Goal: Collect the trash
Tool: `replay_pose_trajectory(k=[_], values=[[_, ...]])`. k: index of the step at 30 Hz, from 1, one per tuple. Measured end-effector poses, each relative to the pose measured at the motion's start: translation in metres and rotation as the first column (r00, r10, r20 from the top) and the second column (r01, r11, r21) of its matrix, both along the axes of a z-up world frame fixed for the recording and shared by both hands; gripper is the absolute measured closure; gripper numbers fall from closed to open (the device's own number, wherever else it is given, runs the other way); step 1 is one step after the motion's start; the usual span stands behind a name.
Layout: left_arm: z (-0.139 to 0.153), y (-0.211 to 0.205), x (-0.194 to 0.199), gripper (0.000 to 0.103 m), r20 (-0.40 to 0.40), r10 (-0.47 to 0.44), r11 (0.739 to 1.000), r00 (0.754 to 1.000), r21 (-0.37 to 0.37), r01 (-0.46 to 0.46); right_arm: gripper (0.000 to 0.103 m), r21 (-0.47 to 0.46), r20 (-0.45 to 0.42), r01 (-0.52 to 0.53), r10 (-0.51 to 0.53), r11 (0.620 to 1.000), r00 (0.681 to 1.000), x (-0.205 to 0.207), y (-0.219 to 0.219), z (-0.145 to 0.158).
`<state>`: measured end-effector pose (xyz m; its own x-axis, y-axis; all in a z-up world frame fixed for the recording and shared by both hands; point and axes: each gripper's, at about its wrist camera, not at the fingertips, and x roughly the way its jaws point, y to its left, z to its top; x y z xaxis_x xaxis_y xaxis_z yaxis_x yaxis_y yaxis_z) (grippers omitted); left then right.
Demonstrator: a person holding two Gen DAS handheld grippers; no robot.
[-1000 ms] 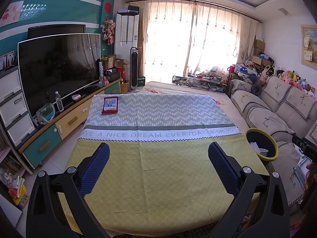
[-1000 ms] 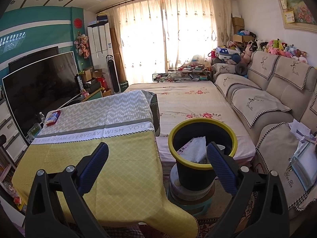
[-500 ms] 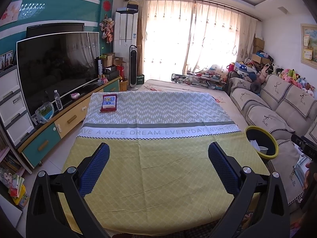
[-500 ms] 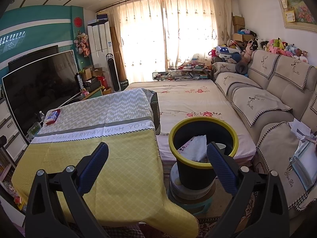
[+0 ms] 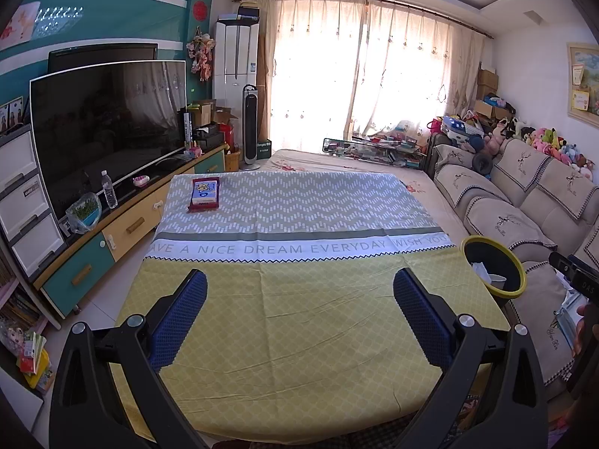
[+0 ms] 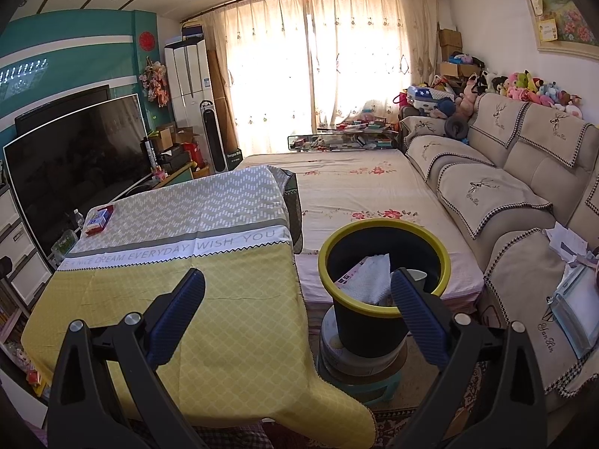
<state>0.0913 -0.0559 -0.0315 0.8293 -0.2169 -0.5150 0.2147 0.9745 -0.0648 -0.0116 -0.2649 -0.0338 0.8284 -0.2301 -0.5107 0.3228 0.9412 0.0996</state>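
Left gripper [image 5: 299,292] hovers wide open and empty above the yellow near part of the surface [image 5: 299,336], touching nothing. A tissue pack [image 5: 204,194] lies far ahead at the far left corner. Right gripper [image 6: 297,292], equally wide open and empty, hangs at the surface's right edge, with the bin [image 6: 385,336] holding crumpled paper [image 6: 368,282] just ahead-right.

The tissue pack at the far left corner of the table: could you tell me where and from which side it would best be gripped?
Grip the tissue pack across its two long sides, coming down from above. It lies flat on the tablecloth, long axis pointing away, with bare cloth all round. The left gripper is open and probably suits best, as the pack lies on that side.
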Motion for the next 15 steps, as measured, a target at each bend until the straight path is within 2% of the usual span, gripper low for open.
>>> replay_pose_trajectory(k=[15], values=[[-0.0066,-0.0012,0.0036,0.005,-0.020,-0.012,1.000,1.000,-0.016,0.012,0.008,0.001,-0.003,0.000,0.000,1.000,1.000,0.0004,0.0000,-0.0013]])
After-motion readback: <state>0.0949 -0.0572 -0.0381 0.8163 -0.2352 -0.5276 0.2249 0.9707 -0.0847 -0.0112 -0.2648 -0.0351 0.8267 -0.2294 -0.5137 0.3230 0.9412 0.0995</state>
